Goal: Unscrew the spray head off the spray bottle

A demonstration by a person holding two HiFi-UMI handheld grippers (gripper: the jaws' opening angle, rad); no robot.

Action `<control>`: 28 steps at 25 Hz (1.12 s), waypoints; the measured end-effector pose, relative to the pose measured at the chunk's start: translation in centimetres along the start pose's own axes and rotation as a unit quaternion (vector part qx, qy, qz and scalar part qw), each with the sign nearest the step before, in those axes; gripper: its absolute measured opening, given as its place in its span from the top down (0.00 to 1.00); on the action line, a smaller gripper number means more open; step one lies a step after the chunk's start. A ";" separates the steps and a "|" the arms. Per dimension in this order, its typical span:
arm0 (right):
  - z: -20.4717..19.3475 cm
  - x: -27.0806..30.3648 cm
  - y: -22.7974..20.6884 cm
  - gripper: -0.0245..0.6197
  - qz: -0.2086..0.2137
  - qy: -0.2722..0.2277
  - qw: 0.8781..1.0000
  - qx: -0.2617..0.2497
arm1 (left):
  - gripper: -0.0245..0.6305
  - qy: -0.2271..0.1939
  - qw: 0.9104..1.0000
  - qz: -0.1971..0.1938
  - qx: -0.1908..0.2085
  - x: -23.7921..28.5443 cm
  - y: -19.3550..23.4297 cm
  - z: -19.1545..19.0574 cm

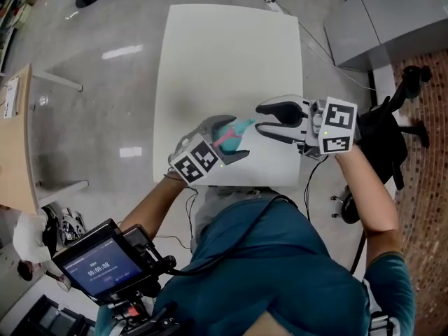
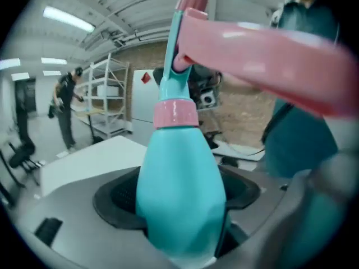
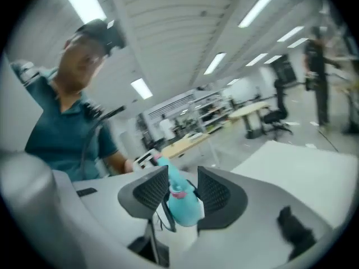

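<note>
Over on the left gripper [image 1: 229,140]: clamps wide round the teal belly of the spray bottle [image 2: 179,195], pads pressing both flanks. Holds it up off the worktop [image 1: 210,61], above the near edge, toward the near right corner. Still screwed on by its pink collar [image 2: 175,114]: the spray head [image 2: 182,43], pink trigger [image 2: 269,60] jutting sideways. Now the right gripper [image 1: 260,117]: stands partly open, closes on nothing, frames the bottle just ahead of its tips. Cannot tell any contents through that opaque teal wall. Toward the far edge, broad white worktop; past the right edge, a black office chair [image 1: 395,128].
</note>
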State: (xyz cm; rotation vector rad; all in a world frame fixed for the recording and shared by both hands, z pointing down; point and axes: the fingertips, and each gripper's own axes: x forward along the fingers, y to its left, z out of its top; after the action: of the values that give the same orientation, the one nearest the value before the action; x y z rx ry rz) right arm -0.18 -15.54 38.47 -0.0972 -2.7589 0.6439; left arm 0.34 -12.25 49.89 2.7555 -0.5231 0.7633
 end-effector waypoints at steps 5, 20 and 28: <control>-0.7 -0.6 -4.0 0.70 -0.112 -0.123 0.941 0.296 | 0.36 0.106 0.958 0.220 0.147 -1.1 5.8 -2.5; -4.9 2.5 -1.4 0.76 -0.066 0.045 0.966 0.246 | 0.36 0.134 0.959 0.138 0.206 1.4 5.0 -2.0; -8.1 1.1 0.6 0.81 0.008 0.297 0.813 -0.501 | 0.36 0.054 0.977 -0.204 -0.021 0.9 -4.2 -2.3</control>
State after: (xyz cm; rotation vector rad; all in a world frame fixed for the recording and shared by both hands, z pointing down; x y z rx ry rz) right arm 1.27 -11.47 45.45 -0.4534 -2.1557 -0.7840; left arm 1.68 -7.99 51.70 2.6308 0.0516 0.7787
